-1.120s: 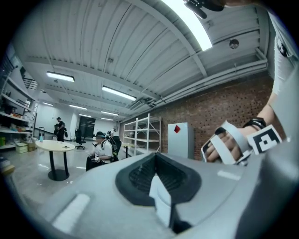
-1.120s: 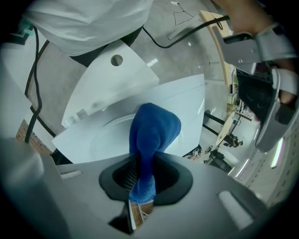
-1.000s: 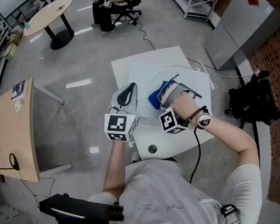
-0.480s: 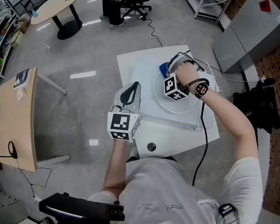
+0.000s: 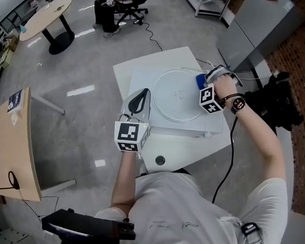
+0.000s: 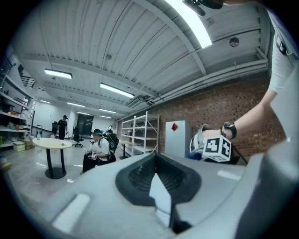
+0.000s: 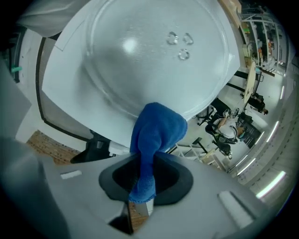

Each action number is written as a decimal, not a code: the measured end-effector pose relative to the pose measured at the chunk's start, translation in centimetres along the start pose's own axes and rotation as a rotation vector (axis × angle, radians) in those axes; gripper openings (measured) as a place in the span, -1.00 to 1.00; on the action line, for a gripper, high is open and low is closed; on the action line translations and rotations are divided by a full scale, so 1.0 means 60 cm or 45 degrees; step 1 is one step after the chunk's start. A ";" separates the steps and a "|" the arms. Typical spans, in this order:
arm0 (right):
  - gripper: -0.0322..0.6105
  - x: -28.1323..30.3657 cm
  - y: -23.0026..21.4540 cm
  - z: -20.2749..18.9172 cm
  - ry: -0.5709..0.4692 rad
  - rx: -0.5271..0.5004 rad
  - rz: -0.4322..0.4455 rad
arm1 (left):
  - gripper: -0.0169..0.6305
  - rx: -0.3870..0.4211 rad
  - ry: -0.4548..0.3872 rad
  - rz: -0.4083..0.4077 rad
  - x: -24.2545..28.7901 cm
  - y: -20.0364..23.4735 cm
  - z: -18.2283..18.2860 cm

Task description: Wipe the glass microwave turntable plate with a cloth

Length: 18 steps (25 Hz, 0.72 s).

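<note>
Only its own view shows right gripper [image 7: 140, 192] clamping cloth [image 7: 156, 130] at plate [image 7: 154, 60] rim; left gripper [image 6: 161, 198] closed, empty.

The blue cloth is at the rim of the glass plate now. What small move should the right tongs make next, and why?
Probably drag the right tongs so the blue cloth they clamp sweeps toward the middle of the glass plate: the cloth sits at the rim, and the wide centre lies uncovered.
</note>
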State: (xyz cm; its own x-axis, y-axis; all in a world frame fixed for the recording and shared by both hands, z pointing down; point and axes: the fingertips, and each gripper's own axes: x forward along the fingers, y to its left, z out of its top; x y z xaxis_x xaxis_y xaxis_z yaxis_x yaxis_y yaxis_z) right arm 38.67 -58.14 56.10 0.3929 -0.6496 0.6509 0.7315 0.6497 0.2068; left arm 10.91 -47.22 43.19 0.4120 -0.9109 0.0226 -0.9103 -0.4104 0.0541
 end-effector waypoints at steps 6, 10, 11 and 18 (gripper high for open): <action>-0.70 -0.062 0.091 0.025 -0.052 0.012 0.025 | -0.95 -0.019 0.008 -0.086 0.015 -0.035 0.012; -0.70 -0.118 0.119 0.064 -0.097 -0.027 -0.015 | -0.95 0.006 -0.011 -0.089 0.016 -0.038 0.007; -0.70 -0.132 0.121 0.077 -0.108 -0.041 -0.027 | -0.95 0.006 -0.013 -0.089 0.014 -0.038 0.006; -0.70 -0.231 0.063 0.181 -0.228 -0.146 -0.184 | -0.95 -0.001 -0.018 -0.034 -0.006 -0.009 0.005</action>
State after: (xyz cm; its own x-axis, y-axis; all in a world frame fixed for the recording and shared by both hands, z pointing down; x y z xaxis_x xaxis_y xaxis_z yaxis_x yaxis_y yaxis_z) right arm 29.93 -42.38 55.81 0.1821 -0.6458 0.7415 0.8355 0.4992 0.2296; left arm 11.26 -46.68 42.83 0.4354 -0.9002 0.0074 -0.8990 -0.4344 0.0551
